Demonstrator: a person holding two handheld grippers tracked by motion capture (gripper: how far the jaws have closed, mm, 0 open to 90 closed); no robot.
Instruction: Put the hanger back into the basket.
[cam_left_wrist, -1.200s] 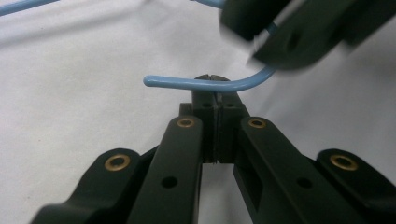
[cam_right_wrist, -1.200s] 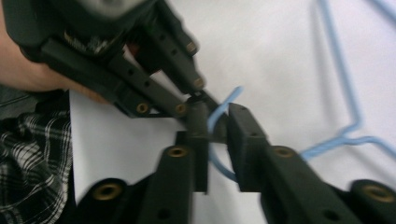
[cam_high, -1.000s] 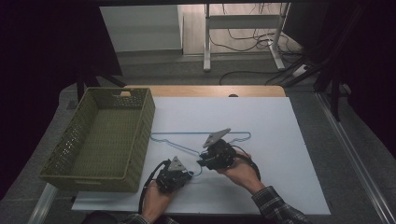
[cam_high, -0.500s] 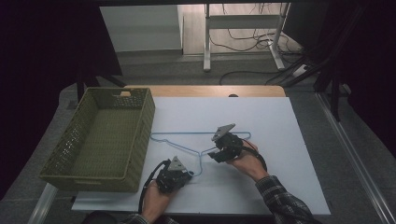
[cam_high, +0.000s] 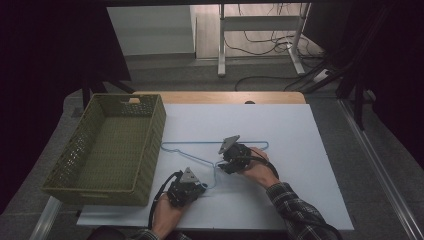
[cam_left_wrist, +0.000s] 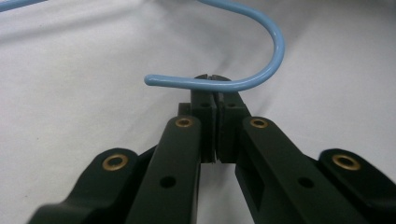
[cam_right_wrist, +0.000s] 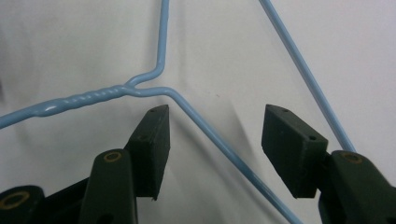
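"Blue wire hanger (cam_high: 212, 150) lay near the basket (cam_high: 107, 142); the left gripper (cam_left_wrist: 211, 83) pinched its hook."

"Right gripper (cam_right_wrist: 212, 128) gaped astride one arm; thin wire might have slipped."

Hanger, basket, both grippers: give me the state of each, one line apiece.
Blue wire hanger: lying flat on the white table, hook toward the person.
Green basket: upright at the table's left, empty.
Left gripper: jaws shut, tips at the hanger's hook; whether they pinch the wire, I cannot tell.
Right gripper: jaws open, straddling one shoulder wire near the twisted neck.
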